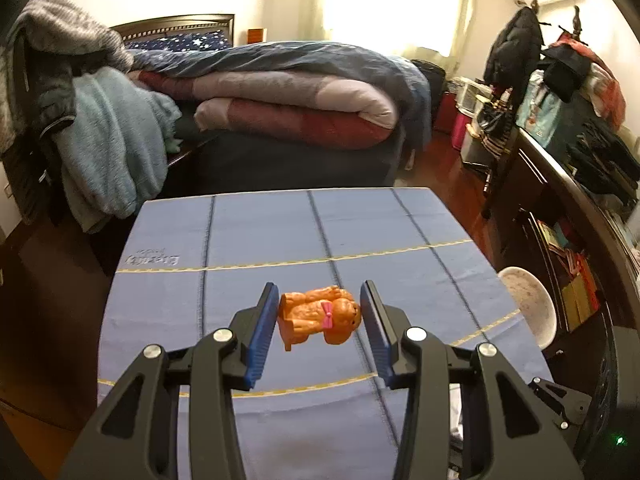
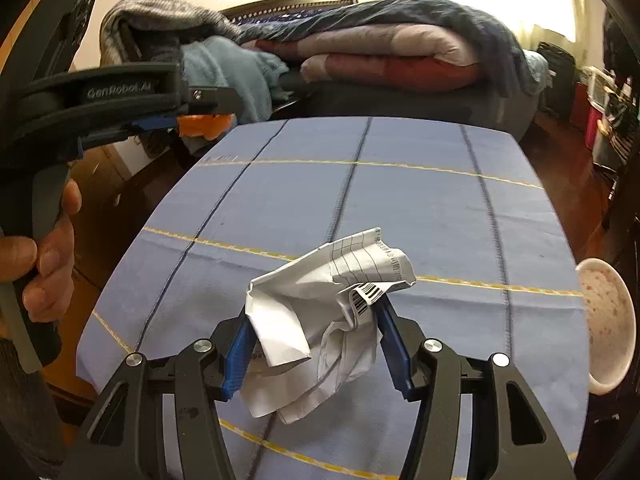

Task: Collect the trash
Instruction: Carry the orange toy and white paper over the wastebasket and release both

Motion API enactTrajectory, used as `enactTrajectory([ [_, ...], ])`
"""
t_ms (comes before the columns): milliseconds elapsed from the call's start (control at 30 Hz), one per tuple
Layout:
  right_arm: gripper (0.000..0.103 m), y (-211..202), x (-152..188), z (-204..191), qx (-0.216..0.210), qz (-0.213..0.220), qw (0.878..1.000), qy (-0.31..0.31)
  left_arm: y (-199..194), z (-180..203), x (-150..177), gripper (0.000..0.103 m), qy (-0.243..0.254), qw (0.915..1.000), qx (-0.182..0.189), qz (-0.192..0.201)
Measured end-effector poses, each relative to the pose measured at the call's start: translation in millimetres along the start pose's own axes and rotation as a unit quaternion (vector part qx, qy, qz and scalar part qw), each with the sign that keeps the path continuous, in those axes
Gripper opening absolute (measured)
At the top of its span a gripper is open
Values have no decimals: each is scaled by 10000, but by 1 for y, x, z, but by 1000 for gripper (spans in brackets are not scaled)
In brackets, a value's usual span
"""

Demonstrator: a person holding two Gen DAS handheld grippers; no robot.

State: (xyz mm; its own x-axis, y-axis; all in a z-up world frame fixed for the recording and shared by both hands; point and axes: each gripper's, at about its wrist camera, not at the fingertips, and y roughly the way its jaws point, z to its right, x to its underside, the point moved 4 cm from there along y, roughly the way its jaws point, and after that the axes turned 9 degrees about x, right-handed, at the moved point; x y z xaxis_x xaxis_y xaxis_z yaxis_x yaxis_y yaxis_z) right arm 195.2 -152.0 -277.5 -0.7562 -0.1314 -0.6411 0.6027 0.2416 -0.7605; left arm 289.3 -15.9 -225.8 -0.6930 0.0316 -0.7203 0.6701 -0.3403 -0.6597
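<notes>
Both claws hang above the blue checked tabletop (image 1: 280, 236), each carrying something lifted clear of the cloth, presumably bound for a bin I cannot see; the left claw (image 1: 319, 316) is drawn in narrow, its blue pads clamped on an orange toy dog (image 1: 320, 316) lying sideways between them; the right claw (image 2: 316, 344) stands wider, because the crumpled white paper (image 2: 324, 312) it grips is bulky and bulges past both pads; a white bowl (image 2: 608, 324) sits at the tabletop's right edge; a person's hand (image 2: 48, 268) holds the left handle.
</notes>
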Motion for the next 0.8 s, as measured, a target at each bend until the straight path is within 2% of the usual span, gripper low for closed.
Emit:
enactTrajectory([
  [467,57,-32,18,74,390,263,9969,628,17,85,-4,43,549,9976,411,-67],
  [800,57,-46,28,119,621,378,9917,1057,32,147,-5,43,933,9925,781,-144],
])
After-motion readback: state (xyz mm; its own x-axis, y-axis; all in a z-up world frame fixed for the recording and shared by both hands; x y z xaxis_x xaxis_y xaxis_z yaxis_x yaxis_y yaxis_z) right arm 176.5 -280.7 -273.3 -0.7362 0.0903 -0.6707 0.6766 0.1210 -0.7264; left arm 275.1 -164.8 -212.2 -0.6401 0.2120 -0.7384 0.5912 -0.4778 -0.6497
